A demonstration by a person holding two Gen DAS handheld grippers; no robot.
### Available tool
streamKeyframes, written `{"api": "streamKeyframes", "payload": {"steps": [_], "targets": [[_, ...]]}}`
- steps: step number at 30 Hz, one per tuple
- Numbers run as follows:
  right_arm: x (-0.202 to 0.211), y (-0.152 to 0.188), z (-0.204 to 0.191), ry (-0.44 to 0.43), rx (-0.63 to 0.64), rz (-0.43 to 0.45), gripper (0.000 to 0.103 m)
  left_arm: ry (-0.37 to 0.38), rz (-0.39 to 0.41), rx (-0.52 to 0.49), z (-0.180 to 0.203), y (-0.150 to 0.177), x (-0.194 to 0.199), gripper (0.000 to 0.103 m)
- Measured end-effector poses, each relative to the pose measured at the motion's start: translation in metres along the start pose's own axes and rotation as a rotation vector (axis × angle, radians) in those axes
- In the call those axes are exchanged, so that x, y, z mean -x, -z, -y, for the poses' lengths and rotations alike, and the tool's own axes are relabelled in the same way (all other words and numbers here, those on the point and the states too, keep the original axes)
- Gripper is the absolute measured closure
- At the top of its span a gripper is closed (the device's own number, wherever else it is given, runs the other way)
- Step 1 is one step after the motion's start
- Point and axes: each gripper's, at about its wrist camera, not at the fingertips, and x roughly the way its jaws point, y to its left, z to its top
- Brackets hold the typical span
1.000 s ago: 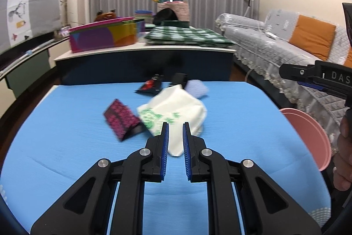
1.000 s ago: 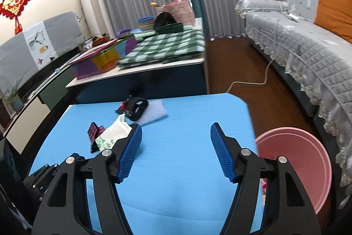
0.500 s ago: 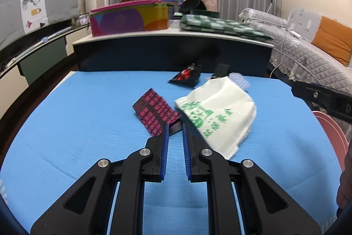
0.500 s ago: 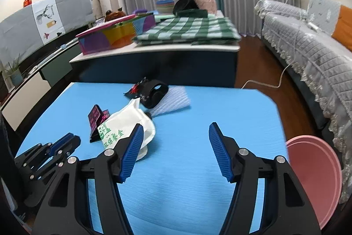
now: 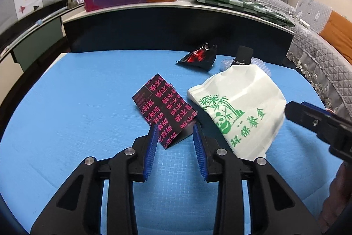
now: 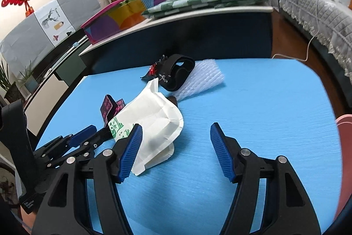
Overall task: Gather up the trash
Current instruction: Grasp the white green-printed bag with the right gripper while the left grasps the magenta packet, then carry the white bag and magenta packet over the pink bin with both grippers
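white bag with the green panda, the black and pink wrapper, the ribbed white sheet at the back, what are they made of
white bag: looks like matte paper, holding sharp creases and flat folds.
black and pink wrapper: probably thin card or stiff printed paper; it stands tented on one crisp fold, low sheen.
ribbed white sheet: likely foam netting or soft plastic padding, translucent with raised ridges; the look leaves it open.

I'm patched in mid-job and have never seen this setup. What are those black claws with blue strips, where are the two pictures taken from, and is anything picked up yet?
They are hand-held two-finger grippers, one in each of a person's hands, each with a camera looking along its fingers. The left gripper has its jaws opening around the corner of a black wrapper with pink characters, not pressing on it. The right gripper is open and empty, beside a white paper bag with green print. Also on the blue table: a black-and-red wrapper, a black band and white foam netting. Nothing is held.
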Motion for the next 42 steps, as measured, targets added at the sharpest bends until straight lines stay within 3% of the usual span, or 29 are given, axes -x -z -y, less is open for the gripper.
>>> {"api": "streamKeyframes", "payload": {"steps": [8,14,16,19,21,23,33,42], "targets": [[-0.023,-0.001,0.000,-0.066,-0.033,-0.048,0.039,0.008,-0.038,0.001,0.000,-0.003,-0.011,0.070],[-0.025,-0.001,-0.009,-0.082,-0.008,-0.049,0.041,0.021,-0.049,0.030,-0.005,-0.003,-0.012,0.081],[-0.021,-0.002,-0.011,-0.088,-0.002,-0.044,0.045,0.022,-0.047,0.034,-0.006,-0.003,-0.012,0.085],[-0.014,-0.003,-0.016,-0.102,0.011,-0.033,0.061,0.026,-0.038,0.038,-0.006,-0.003,-0.010,0.090],[-0.010,-0.003,-0.019,-0.110,0.023,-0.029,0.077,0.023,-0.030,0.046,-0.008,-0.002,-0.008,0.094],[-0.004,-0.004,-0.024,-0.116,0.046,-0.016,0.082,0.016,-0.026,0.051,-0.009,0.000,-0.005,0.095],[0.042,-0.009,-0.043,-0.130,0.143,0.069,0.097,0.029,-0.014,0.078,-0.013,0.011,0.019,0.101],[0.083,-0.011,-0.044,-0.107,0.166,0.130,0.103,0.052,0.003,0.090,-0.008,0.019,0.047,0.102]]}}
